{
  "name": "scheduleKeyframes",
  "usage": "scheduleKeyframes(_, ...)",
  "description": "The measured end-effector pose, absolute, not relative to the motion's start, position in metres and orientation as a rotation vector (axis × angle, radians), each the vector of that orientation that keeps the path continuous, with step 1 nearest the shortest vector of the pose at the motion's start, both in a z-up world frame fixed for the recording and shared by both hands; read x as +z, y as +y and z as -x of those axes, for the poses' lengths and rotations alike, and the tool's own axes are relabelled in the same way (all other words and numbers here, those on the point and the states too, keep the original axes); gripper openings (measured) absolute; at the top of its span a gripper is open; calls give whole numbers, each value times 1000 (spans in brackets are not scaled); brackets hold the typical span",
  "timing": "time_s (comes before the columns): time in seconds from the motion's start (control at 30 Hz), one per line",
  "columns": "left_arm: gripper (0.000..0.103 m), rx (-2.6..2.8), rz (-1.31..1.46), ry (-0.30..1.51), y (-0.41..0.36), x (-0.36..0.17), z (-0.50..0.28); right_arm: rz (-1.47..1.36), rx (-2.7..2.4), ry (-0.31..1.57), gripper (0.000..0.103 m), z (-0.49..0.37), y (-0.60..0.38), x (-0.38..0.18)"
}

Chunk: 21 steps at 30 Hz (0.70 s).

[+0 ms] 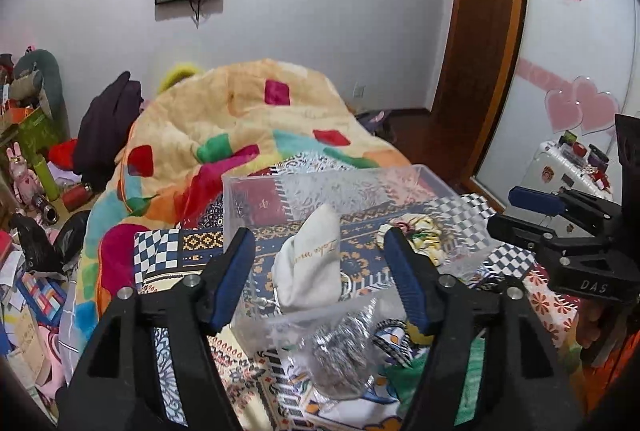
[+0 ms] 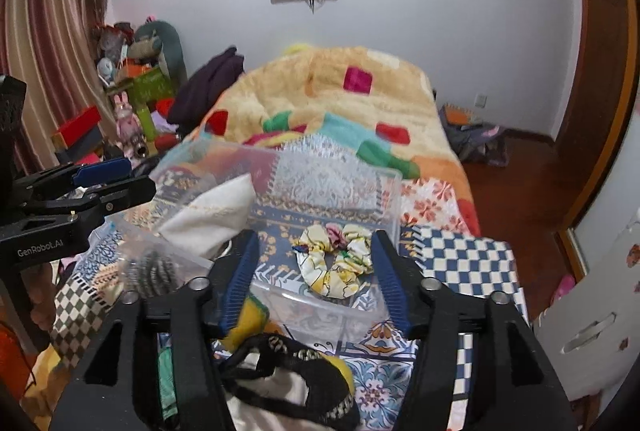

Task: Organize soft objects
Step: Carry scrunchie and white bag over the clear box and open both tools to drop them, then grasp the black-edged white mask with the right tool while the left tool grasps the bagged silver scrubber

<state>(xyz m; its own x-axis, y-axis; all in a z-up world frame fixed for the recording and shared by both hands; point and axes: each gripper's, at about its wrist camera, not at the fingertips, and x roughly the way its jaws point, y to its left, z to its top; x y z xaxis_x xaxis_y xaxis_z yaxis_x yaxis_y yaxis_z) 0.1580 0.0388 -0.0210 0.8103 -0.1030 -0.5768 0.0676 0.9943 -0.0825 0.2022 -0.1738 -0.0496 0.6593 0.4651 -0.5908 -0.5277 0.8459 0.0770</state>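
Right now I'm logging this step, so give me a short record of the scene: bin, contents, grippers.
bin: clear plastic bin on the patterned bedspread
in bin: white cloth pouch, floral scrunchie
in front of bin: black headband, bagged silver item
left gripper: open, empty
right gripper: open, empty

Bin [image 2: 394, 191] top open; sock [image 1: 312, 259], scrunchie [image 2: 340, 259] inside
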Motion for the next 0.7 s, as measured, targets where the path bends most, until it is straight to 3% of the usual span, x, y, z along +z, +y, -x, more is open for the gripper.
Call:
scheduleKeyframes(0.27,72,-116,63,612,32,-30,-132,77,584,592,71,-177,-190,-46)
scheduleKeyframes(0.7,72,-76,92,716,30,-83,-130,42,572,726,71,-164,-199,-94)
